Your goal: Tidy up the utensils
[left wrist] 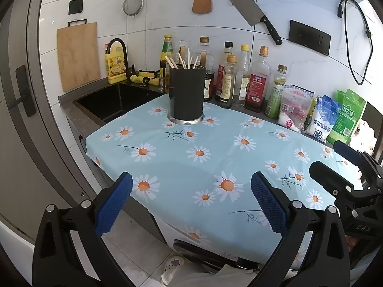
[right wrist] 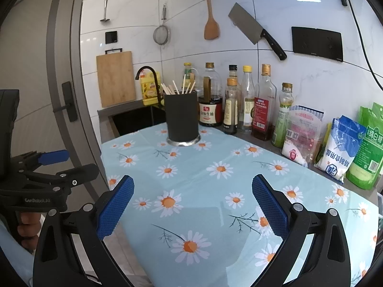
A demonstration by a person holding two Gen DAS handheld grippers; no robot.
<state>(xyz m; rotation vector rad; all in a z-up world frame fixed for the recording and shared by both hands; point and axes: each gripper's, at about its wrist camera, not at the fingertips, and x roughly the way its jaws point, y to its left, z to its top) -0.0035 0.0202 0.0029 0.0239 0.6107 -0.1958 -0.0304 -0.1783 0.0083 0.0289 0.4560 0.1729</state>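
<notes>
A black utensil holder (left wrist: 186, 94) (right wrist: 182, 117) with a steel base stands upright at the far side of the daisy tablecloth (left wrist: 215, 143) (right wrist: 203, 186). Several wooden chopsticks (left wrist: 183, 61) (right wrist: 178, 87) stand in it. My left gripper (left wrist: 191, 198) is open and empty, hovering over the cloth's near edge, well short of the holder. My right gripper (right wrist: 192, 201) is open and empty above the cloth's near part. Each gripper shows in the other's view: the right gripper (left wrist: 335, 162) at the right edge, the left gripper (right wrist: 69, 165) at the left edge.
Bottles (left wrist: 259, 79) (right wrist: 263, 102) and bags (left wrist: 323, 117) (right wrist: 340, 148) line the back of the counter. A black sink (left wrist: 112, 100) (right wrist: 136, 119) with a faucet lies left of the holder. A cutting board (left wrist: 77, 55), strainer, spatula and cleaver (left wrist: 253, 14) hang on the wall.
</notes>
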